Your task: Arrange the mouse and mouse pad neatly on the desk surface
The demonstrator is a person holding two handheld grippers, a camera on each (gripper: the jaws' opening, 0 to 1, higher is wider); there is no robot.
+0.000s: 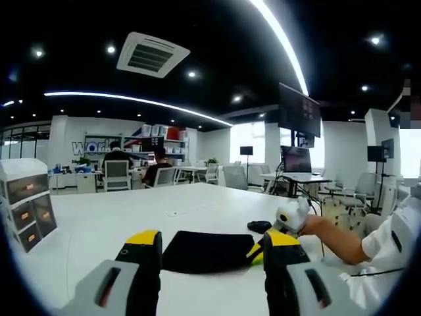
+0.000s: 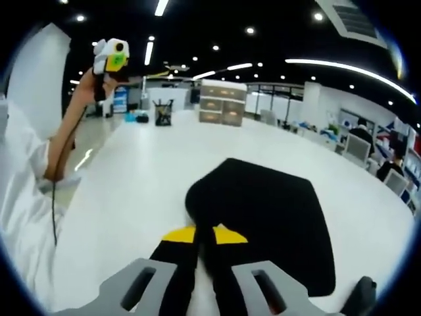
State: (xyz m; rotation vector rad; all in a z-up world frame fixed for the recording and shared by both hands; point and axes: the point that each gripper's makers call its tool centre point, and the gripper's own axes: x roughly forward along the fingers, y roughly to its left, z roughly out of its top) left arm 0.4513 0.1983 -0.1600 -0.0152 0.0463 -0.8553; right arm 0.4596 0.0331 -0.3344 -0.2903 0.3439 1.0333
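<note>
A black mouse pad (image 1: pixel 207 251) lies flat on the white desk (image 1: pixel 131 210), straight ahead of my left gripper (image 1: pixel 212 240), whose yellow-tipped jaws stand wide open above its near edge with nothing between them. A black mouse (image 1: pixel 260 226) sits just beyond the pad's right corner. A hand in a white sleeve holds the right gripper (image 1: pixel 289 217) there. In the right gripper view, my right gripper (image 2: pixel 204 236) is shut on the near edge of the mouse pad (image 2: pixel 270 224). The mouse (image 2: pixel 360 295) shows dark at the lower right. The left gripper (image 2: pixel 112 56) is raised at upper left.
A small drawer cabinet (image 1: pixel 23 207) stands on the desk's left end, seen again as the cabinet (image 2: pixel 223 102) beside a pen holder (image 2: pixel 162 112). Office chairs (image 1: pixel 117 174) and seated people are beyond the far edge. A monitor stand (image 1: pixel 296 161) is at the right.
</note>
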